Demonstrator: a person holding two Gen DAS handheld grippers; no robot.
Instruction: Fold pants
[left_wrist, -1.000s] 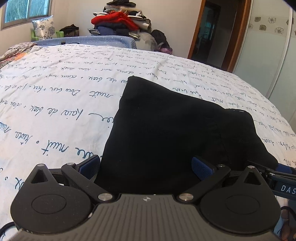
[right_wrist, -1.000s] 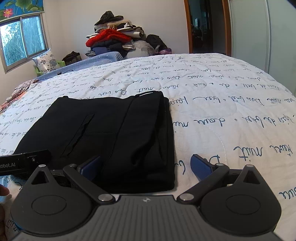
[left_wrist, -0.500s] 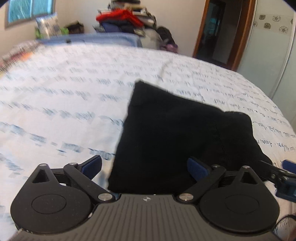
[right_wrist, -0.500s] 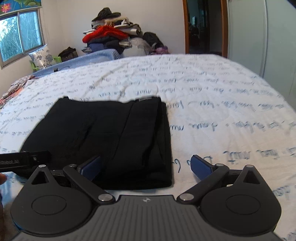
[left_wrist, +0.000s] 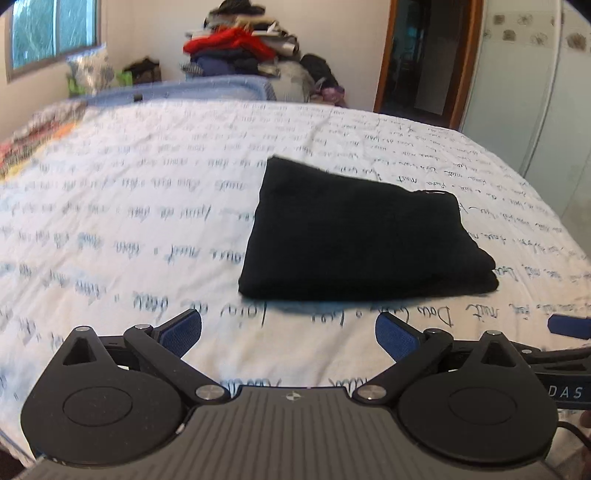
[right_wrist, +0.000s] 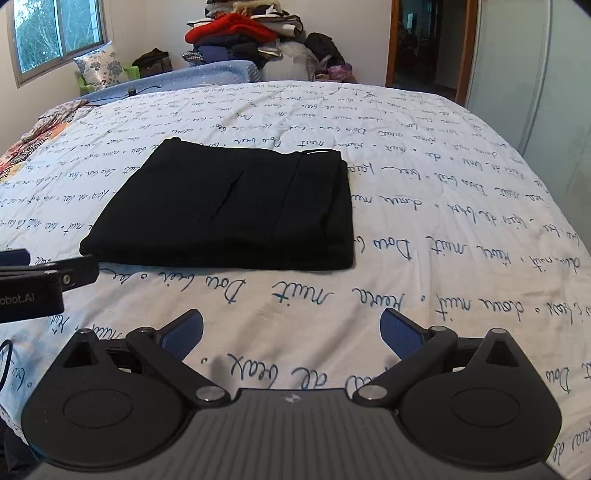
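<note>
Bed covered by a white quilt (right_wrist: 424, 155) printed with blue script. Far wall: pale, with a daylit window (right_wrist: 55, 37) at left. Heaped clothing (right_wrist: 243, 33) beyond the far edge. Wooden doorway (left_wrist: 424, 55) and pale wardrobe door (left_wrist: 524, 92) at right.

You see a bed (right_wrist: 424, 155) with script-printed quilt, a clothes pile (right_wrist: 243, 35), a window (right_wrist: 55, 35), a doorway (right_wrist: 424, 44).

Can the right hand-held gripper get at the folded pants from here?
Probably yes. The right hand-held gripper is open, and only bare bedspread lies between it and the pants; the left hand-held gripper sits off to the side.
</note>
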